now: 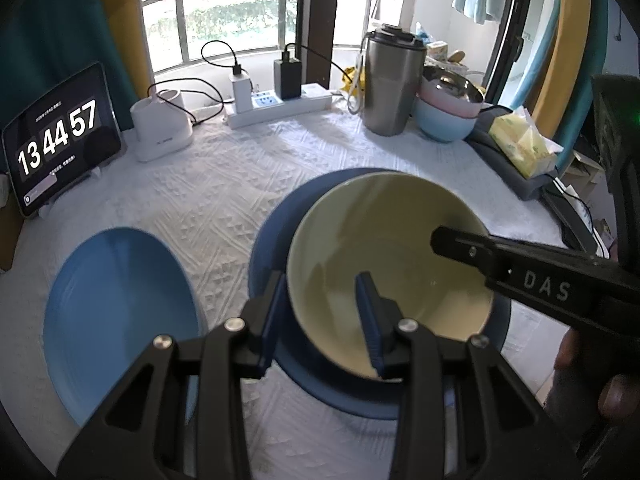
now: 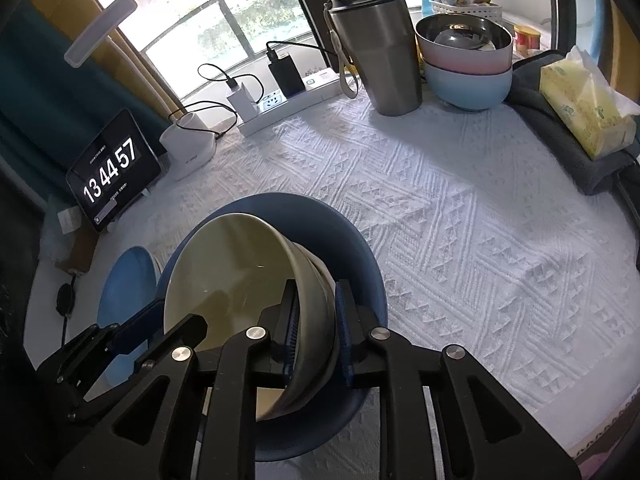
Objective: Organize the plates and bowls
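A cream bowl (image 1: 392, 232) (image 2: 224, 264) sits in a dark blue plate (image 1: 272, 240) (image 2: 352, 248) on the white cloth. My left gripper (image 1: 322, 284) (image 2: 168, 320) straddles the bowl's near-left rim, one blue pad outside and one well inside, and a wide gap shows, so it is open. My right gripper (image 2: 316, 286) straddles the bowl's right wall. Its pads lie close to the wall with a thin dark gap on the outer side. One of its black fingers (image 1: 440, 240) reaches into the bowl. A light blue plate (image 1: 120, 300) (image 2: 128, 280) lies to the left.
At the back stand a steel tumbler (image 1: 390, 84), stacked pink and blue bowls (image 1: 448, 108), a tissue pack (image 1: 524, 148), a power strip (image 1: 276, 104), a white holder (image 1: 160, 124) and a tablet clock (image 1: 60, 140). A hand shows at the lower right.
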Tool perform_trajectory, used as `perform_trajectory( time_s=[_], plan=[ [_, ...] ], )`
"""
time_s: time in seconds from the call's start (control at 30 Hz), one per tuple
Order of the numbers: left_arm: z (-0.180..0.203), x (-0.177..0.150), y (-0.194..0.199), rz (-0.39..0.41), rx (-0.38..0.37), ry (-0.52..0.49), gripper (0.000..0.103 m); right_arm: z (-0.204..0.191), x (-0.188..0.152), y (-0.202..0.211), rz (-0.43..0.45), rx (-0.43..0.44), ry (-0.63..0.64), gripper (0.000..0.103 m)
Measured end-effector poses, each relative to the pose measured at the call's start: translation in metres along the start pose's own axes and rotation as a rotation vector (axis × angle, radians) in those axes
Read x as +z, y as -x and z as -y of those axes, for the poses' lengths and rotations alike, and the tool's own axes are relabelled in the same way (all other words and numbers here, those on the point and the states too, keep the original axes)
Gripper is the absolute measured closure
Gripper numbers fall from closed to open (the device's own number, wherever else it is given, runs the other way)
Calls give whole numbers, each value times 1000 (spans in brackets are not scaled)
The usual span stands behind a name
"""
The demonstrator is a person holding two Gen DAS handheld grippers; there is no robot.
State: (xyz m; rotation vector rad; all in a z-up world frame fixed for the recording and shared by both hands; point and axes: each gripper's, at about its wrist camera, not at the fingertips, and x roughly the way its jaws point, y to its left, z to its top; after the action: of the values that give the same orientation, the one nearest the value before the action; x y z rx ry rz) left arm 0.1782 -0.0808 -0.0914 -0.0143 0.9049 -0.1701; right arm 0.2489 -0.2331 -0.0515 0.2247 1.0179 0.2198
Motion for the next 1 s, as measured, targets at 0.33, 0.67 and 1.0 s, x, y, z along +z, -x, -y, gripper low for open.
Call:
perform_trajectory(
  time_s=[0.33, 0.67, 1.0],
  plan=[
    [-5, 4, 4, 11, 4, 8, 66, 1, 4, 7, 25, 4, 7, 82],
    [-12, 6, 10, 22, 1, 14, 66, 0, 1, 10, 51, -8, 50, 82],
    [-20, 16, 26, 57, -6, 27, 66, 2, 7, 19, 52, 27, 37, 82]
  ],
)
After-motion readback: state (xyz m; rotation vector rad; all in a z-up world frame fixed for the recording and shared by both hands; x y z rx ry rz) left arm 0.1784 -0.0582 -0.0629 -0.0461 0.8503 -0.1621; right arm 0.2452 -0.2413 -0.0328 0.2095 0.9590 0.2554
